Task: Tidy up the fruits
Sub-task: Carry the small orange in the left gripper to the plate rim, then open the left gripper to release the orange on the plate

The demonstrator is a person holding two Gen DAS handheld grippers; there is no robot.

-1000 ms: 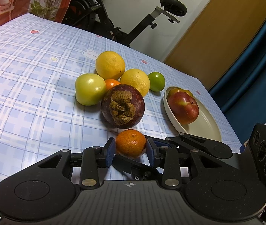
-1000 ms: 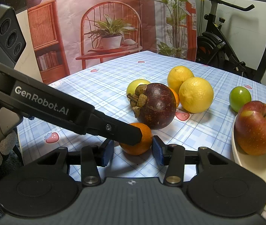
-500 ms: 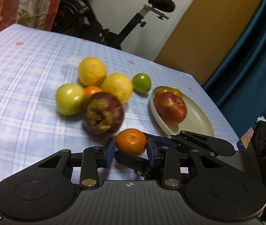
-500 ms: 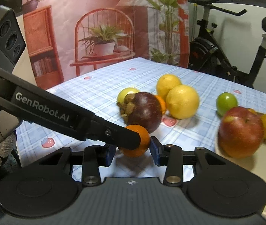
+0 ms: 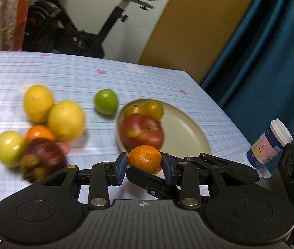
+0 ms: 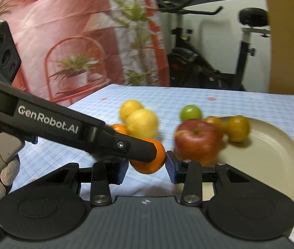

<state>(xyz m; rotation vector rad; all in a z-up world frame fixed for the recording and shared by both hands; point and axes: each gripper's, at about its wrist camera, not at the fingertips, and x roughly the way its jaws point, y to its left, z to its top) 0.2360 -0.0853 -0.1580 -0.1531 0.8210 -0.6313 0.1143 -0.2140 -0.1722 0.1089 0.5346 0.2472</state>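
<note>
We are holding one small mandarin [image 5: 145, 159] between both grippers at once, lifted off the blue checked tablecloth [image 5: 147, 78]. In the left wrist view, the left gripper [image 5: 144, 167] is closing its blue pads on the mandarin's two sides, at 9 and 3 o'clock of the fruit. The right gripper [image 6: 148, 164] is pinching the same fruit from a crossing angle; in its own view its jaws are clamped on the mandarin, with a left finger lying across the fruit from 9 o'clock.

Just beyond the mandarin, toward 12 o'clock, a red apple [image 5: 141, 132] is sitting at the near end of the cream oval plate [image 5: 185, 132], with two small yellow-orange fruits [image 5: 145, 110] behind it. At 10 o'clock on the cloth, we are seeing a dark mangosteen [image 5: 43, 157], a pale green fruit [image 5: 9, 145], an orange [image 5: 40, 132] and two lemons [image 5: 51, 112], bunched and touching. A green lime [image 5: 105, 101] is lying alone near the plate's far rim. A lidded paper cup [image 5: 270, 143] is standing at 3 o'clock by the table edge.

We are judging the risks as follows. Two crossed grips on one round fruit are fighting each other; if the hands are drifting apart, the mandarin may squirt out and roll. The apple is crowding the plate's near end, so lowering there may nudge it off the rim. The cup looks easy to topple with a swing of the right hand.
</note>
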